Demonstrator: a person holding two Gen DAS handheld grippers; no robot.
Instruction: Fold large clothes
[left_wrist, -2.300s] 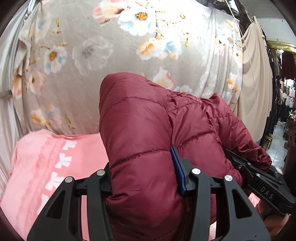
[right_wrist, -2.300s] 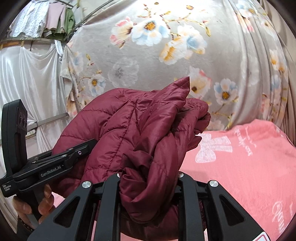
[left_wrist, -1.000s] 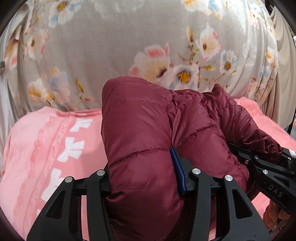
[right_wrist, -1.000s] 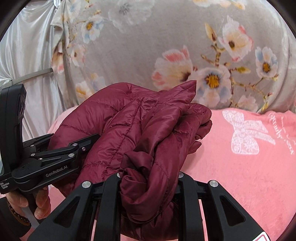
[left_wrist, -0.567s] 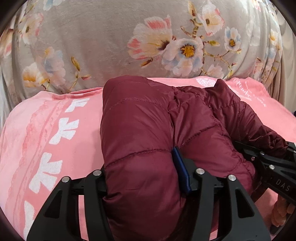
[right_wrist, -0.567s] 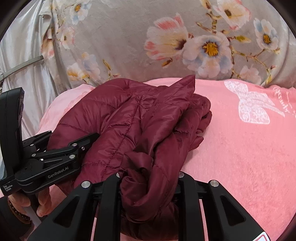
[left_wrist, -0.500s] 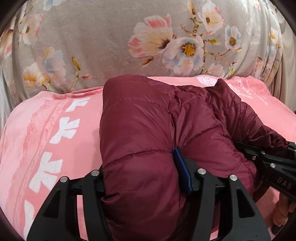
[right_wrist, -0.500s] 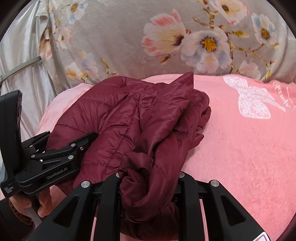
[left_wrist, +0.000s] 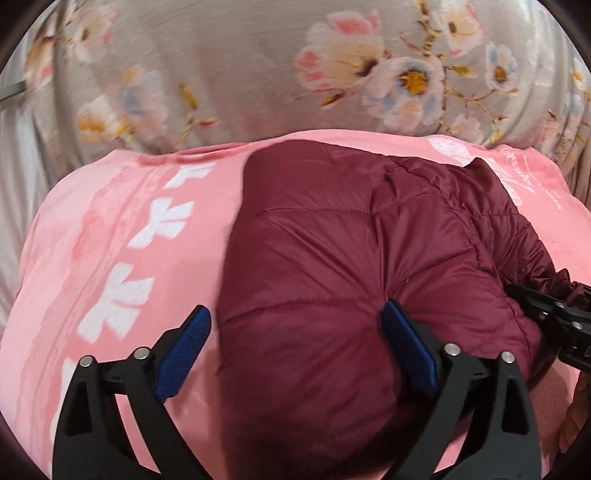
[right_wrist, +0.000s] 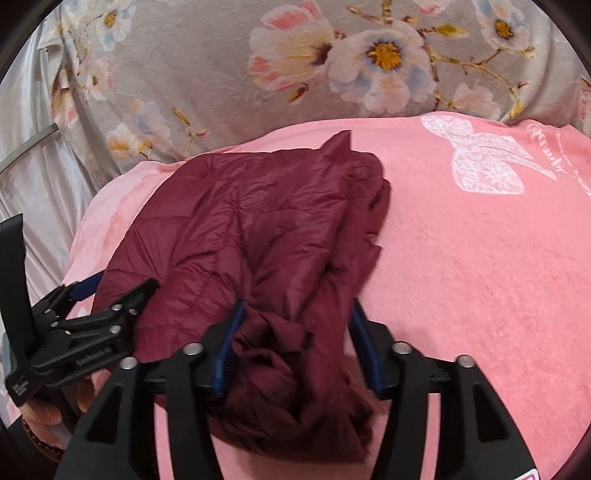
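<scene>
- The folded maroon puffer jacket (left_wrist: 332, 280) lies on the pink blanket (left_wrist: 122, 258), set down as a bundle.
- Left gripper (left_wrist: 295, 332) has just spread its jaws, releasing it.
- Right gripper (right_wrist: 295, 339) has likewise just loosened; fabric sits between its pads, unpinched.

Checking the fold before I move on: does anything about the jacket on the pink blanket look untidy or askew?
Yes. The maroon jacket lies folded on the pink blanket, but its right side is bunched into loose wrinkled layers, with a pointed corner sticking up at the far edge. The left side looks smooth.
</scene>
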